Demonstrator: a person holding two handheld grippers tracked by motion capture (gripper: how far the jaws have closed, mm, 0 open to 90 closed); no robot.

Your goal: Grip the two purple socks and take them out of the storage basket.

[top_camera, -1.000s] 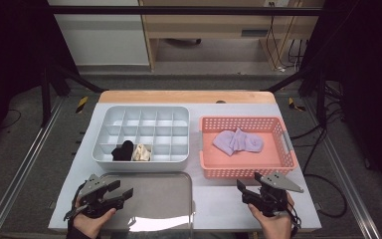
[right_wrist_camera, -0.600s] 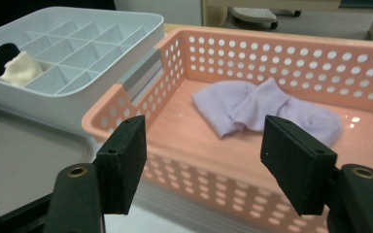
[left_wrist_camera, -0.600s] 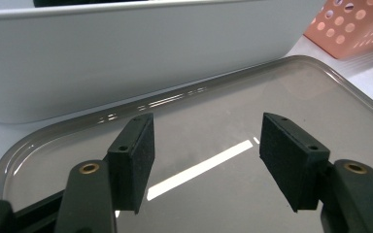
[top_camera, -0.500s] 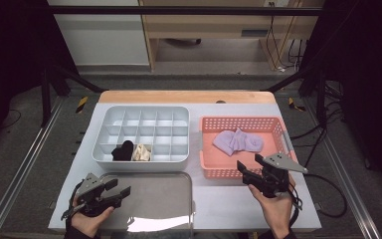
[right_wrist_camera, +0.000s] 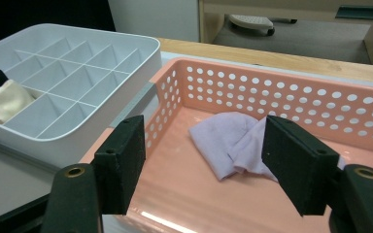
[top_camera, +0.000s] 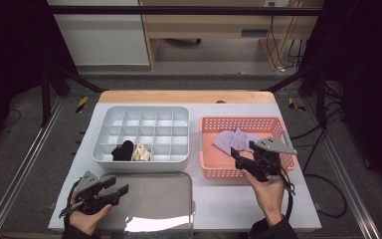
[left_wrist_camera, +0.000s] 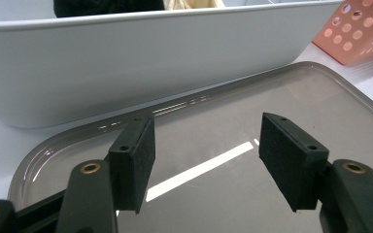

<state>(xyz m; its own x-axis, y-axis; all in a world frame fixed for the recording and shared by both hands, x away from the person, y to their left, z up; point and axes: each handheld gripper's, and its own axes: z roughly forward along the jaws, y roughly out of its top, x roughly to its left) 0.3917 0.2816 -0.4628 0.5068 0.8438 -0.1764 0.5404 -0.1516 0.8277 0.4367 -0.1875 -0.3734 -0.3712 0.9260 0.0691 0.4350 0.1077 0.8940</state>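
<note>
A lilac cloth (top_camera: 235,140) lies folded in the pink perforated basket (top_camera: 241,120) on the right of the table. My right gripper (top_camera: 236,158) hovers over the basket's front rim, open and holding nothing. In the right gripper view the cloth (right_wrist_camera: 228,141) lies beyond the right gripper (right_wrist_camera: 204,126). The white divided organizer (top_camera: 139,112) holds a black sock (top_camera: 123,151) and a cream sock (top_camera: 140,152) in neighbouring front cells. My left gripper (top_camera: 118,185) stays low over the grey metal tray (top_camera: 154,204), open and bare. The left gripper (left_wrist_camera: 206,126) faces the organizer's front wall (left_wrist_camera: 150,58).
The grey tray (left_wrist_camera: 281,92) sits just in front of the organizer, near the table's front edge. A narrow strip of white tabletop (top_camera: 195,149) separates organizer and basket. Dark frame rails and cables run along both sides of the table.
My right gripper has risen and moved forward from the table's front to the basket's front rim. The left gripper has stayed over the grey tray.
</note>
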